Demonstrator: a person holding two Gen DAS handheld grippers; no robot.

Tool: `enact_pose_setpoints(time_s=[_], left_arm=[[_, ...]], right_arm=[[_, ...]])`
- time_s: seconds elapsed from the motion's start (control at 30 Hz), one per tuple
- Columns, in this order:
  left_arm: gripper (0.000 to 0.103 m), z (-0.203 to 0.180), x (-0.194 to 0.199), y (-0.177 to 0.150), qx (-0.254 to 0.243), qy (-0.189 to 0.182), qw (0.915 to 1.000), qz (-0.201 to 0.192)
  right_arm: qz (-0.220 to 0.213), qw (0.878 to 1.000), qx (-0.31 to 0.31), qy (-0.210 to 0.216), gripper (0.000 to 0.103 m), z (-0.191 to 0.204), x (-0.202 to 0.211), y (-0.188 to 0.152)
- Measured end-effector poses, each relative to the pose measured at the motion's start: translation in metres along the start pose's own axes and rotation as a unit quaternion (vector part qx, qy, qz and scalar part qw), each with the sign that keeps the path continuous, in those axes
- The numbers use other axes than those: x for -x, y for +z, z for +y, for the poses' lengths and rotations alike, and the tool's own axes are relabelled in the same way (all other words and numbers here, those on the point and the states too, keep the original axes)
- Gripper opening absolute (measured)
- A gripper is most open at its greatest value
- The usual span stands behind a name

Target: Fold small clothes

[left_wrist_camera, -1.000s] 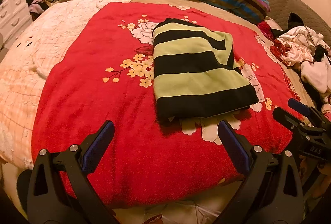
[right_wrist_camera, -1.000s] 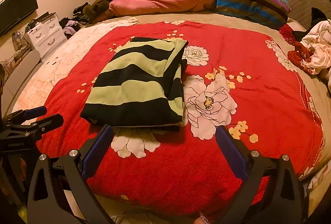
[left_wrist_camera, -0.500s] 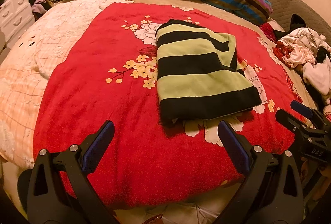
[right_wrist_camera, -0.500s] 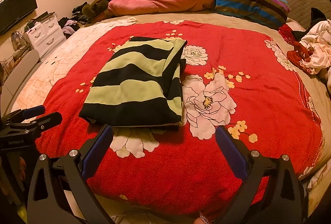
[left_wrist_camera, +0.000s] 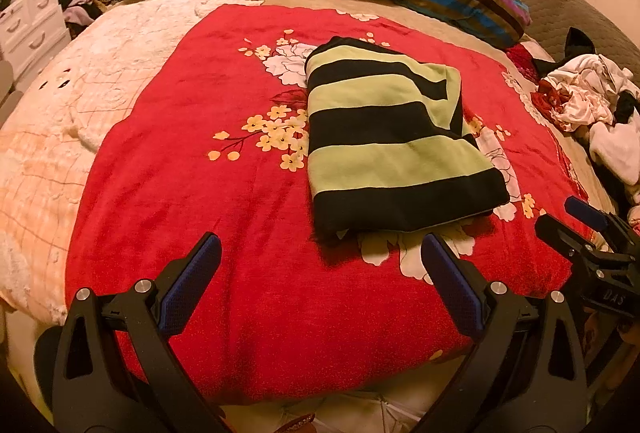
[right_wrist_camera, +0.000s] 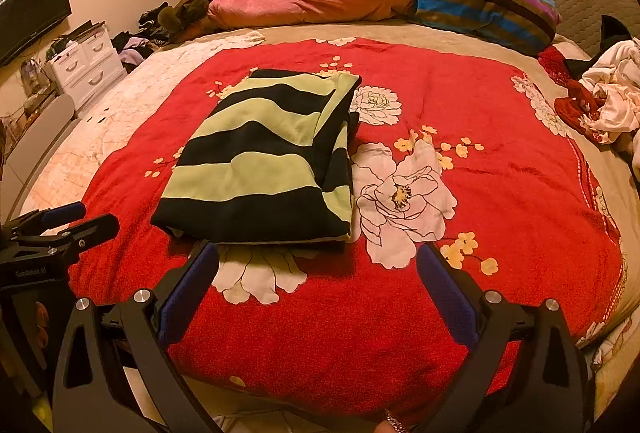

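Both claws spread wide, holding nothing: left claw hangs over the red blanket just short of the striped garment's near hem, right claw likewise just short of that hem. Garment sits mid-blanket, already folded into a thick rectangle, sleeve or side panel tucked over along its right edge. Looks nearly done; likely step is one more fold, hem to far end, or lift away. To do it well: pinch both near corners of the garment together, catch all layers since the hem shows loose under-layers peeking out, lift level, lay over without dragging, keep edges square. Garment is black and pale green wide stripes, soft knit or fleece, bulky, slightly skewed on the blanket. Unfolded clothes pile lies well to the right of the garment, off the blanket
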State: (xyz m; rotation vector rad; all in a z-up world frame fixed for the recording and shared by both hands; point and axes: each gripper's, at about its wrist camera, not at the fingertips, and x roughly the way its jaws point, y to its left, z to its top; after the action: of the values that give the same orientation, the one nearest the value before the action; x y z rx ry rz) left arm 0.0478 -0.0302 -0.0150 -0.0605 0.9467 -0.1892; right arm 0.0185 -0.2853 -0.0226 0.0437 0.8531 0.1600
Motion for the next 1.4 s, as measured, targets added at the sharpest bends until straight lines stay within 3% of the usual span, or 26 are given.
enact_pose_setpoints(time_s=[1.03,1.4], left_arm=[[0.094,-0.0037,-0.0007,-0.0011,-0.006,-0.013,0.9999,0.007],[0.094,-0.0056,-0.0018,0.0011,-0.009,0.002,0.9999,0.004]], right_arm=[[0.011,1.000,-0.001,-0.002,0.099,-0.0005,-0.0037,-0.0024],[0.018,1.000,-0.005,-0.003,0.099,-0.0007,-0.0089,-0.0024]])
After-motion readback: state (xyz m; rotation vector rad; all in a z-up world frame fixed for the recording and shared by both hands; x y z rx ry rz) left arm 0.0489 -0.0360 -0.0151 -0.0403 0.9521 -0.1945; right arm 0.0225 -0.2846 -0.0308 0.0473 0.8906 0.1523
